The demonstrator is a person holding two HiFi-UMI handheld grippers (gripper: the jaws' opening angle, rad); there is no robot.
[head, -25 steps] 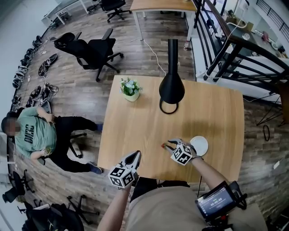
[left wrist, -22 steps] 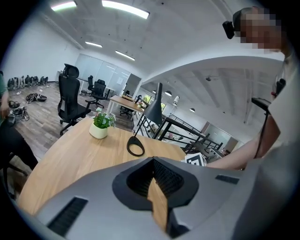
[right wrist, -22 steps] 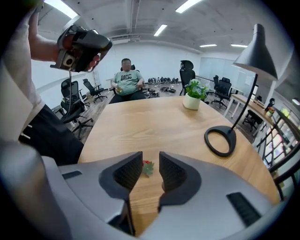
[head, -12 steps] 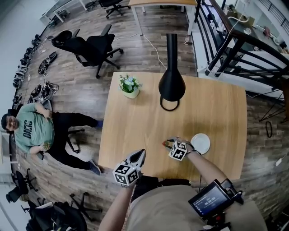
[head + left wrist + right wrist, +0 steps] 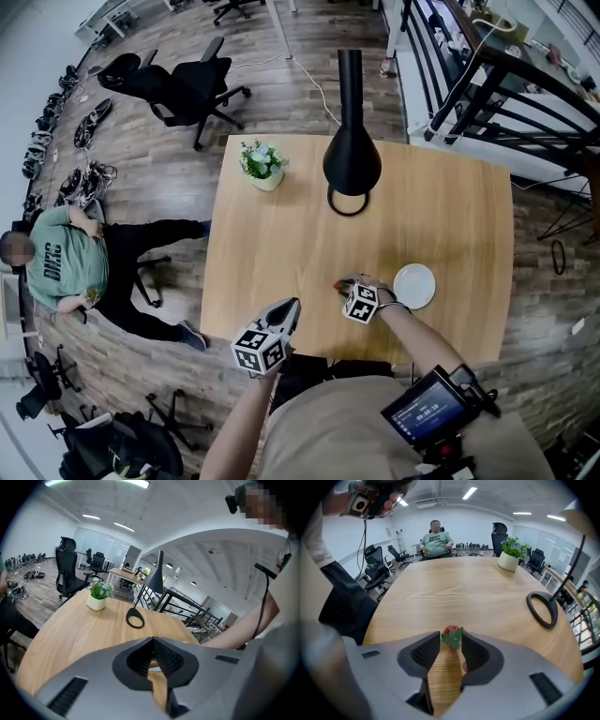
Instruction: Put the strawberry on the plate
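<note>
The wooden bench [image 5: 281, 234] carries a black lamp [image 5: 352, 159], a small potted plant [image 5: 262, 162] and a white plate [image 5: 413, 285] near its front right edge. The left tool [image 5: 292, 305] hangs over the front edge with its jaws together and nothing in them. The right tool [image 5: 346, 283] points steeply down just left of the plate, its jaws partly apart. The strawberry [image 5: 451, 631] lies on the bench at the jaw tips, apart from the plate. It is small and red with a green leafy cap turned toward the tool. The cap is against one tip and there is a gap at the other.

A second ago the right tool was higher and closed. Its jaws have just been opening, and it has come down around the strawberry, which has not moved.
</note>
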